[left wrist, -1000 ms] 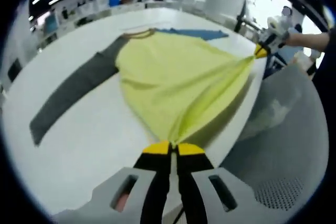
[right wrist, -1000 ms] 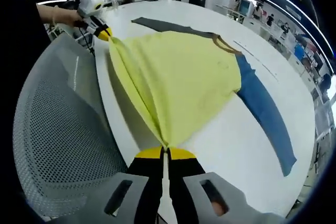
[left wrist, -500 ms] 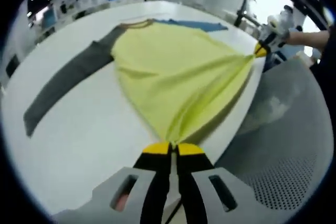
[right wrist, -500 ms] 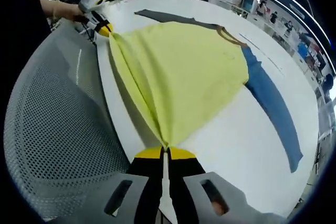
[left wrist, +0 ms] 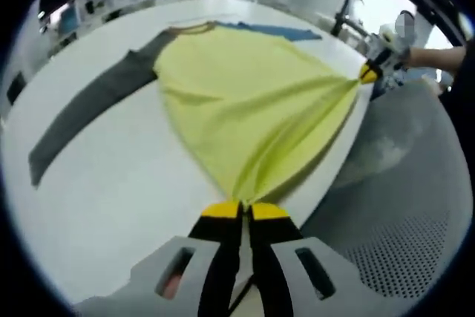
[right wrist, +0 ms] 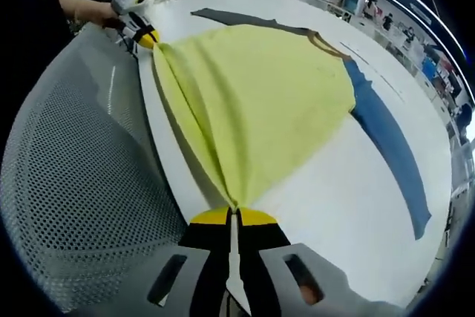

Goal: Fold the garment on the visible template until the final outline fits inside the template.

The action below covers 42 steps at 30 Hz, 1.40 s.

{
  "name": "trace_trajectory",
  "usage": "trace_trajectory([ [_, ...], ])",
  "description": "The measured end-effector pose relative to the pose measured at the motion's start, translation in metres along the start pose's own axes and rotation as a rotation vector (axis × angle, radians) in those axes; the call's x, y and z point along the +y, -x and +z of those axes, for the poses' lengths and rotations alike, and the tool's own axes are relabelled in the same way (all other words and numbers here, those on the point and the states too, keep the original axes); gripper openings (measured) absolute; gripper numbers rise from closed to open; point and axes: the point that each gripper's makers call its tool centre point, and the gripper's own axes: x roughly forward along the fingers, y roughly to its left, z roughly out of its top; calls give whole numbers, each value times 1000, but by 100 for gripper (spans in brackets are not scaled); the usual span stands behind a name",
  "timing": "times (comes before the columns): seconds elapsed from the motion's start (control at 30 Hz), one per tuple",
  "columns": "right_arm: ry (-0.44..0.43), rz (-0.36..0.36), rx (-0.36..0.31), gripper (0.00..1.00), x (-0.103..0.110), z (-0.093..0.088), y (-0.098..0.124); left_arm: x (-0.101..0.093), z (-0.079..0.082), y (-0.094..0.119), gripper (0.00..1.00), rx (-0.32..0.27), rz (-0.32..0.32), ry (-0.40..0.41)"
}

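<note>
In the left gripper view, my left gripper [left wrist: 244, 206] was clamped on a hem corner of the yellow shirt [left wrist: 245, 102], which lay spread across the white tabletop [left wrist: 104, 183], its grey sleeve [left wrist: 89, 105] trailing left. At far right, my right gripper [left wrist: 369, 72] pinched the other corner.

In the right gripper view, that gripper [right wrist: 231, 213] held the hem, the blue sleeve [right wrist: 390, 150] lying right, a mesh chair [right wrist: 74, 206] nearby.

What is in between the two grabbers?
The yellow shirt stretches between them. In the left gripper view, the left gripper pinches one bottom corner and the right gripper pinches the other, with the hem pulled tight.
</note>
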Motion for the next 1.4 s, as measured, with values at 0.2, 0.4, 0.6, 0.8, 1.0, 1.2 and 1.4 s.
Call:
trace_trajectory([
  [0.2, 2, 3, 21, 1, 2, -8, 0, -1, -5, 1, 0, 5, -7, 12],
  [0.4, -34, -4, 15, 1, 3, -12, 3, -2, -10, 3, 0, 11, -6, 24],
  [0.6, -38, 6, 19, 1, 9, -14, 3, -2, -10, 3, 0, 14, -5, 22],
  [0.8, -43, 12, 23, 1, 13, -16, 3, -3, -13, 4, 0, 21, -6, 26],
  [1.0, -66, -9, 7, 1, 9, -15, 10, -2, -29, 9, 0, 76, -3, 16],
  [1.2, -88, -43, -33, 1, -2, 0, 13, 1, -28, 18, 0, 59, 8, 46],
  [1.4, -52, -52, -83, 1, -11, 34, 8, 10, -1, 27, 0, -16, 30, 84],
])
